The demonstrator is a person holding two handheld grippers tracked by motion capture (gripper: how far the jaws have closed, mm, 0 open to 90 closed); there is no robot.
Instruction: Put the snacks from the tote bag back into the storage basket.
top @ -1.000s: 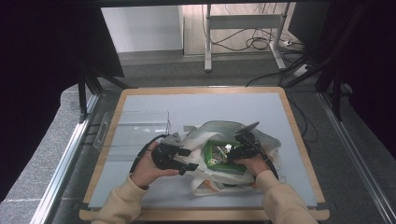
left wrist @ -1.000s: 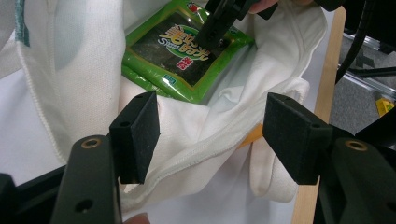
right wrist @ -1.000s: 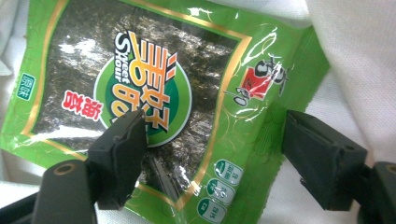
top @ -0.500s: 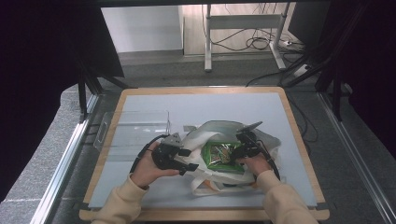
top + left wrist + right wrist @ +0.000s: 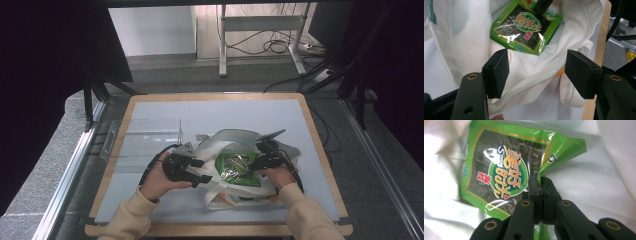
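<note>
The right gripper (image 5: 540, 183) has just been closing, and its jaws are now pinched on the edge of the green seaweed packet (image 5: 499, 172), which lies in the mouth of the white cloth bag (image 5: 220, 192) on the desk (image 5: 165, 112). The packet is best drawn out slowly. The left gripper (image 5: 536, 72) is held wide, empty, over the bag's hem. The packet's crumpled corner is shown in the right gripper view; the clear tray (image 5: 142, 137) beyond is seen from above.

The seaweed packet (image 5: 239, 169) lies on the cloth bag (image 5: 220, 145), behind which stands the clear tray (image 5: 142, 137) at left.
</note>
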